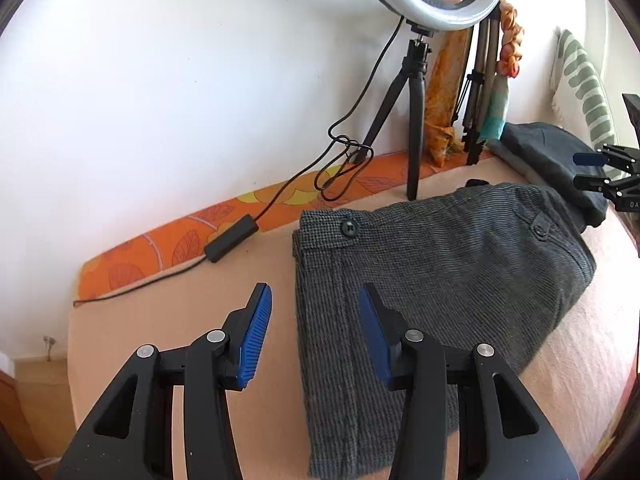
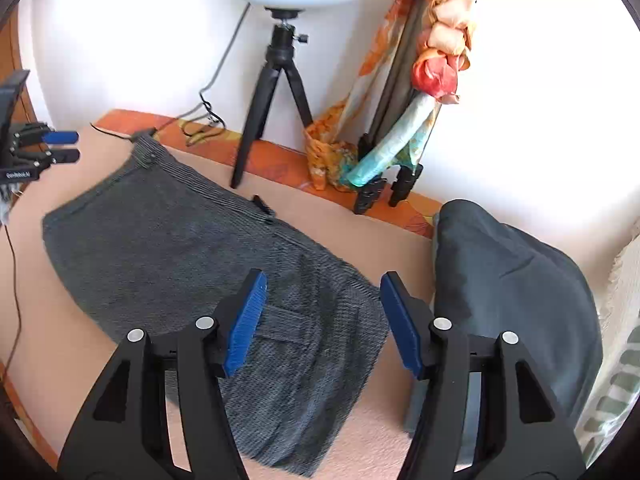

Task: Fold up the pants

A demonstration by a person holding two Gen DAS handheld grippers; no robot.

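Grey tweed pants [image 1: 432, 264] lie folded on the peach bed cover [image 1: 180, 320], waistband with a dark button toward the wall. My left gripper [image 1: 316, 316] is open and empty, hovering over the pants' left edge near the waistband. In the right wrist view the pants [image 2: 192, 256] spread across the middle. My right gripper [image 2: 320, 304] is open and empty above their right end. The right gripper also shows at the far right of the left wrist view [image 1: 592, 170], and the left gripper at the far left of the right wrist view [image 2: 66, 146].
A ring light on a black tripod [image 1: 416, 120] stands at the wall, its cable and controller [image 1: 232, 238] lying on the bed. A folded dark garment stack [image 2: 512, 288] lies right of the pants. Scarves hang on a stand [image 2: 432, 52]. A patterned pillow [image 1: 584, 84] is at the far right.
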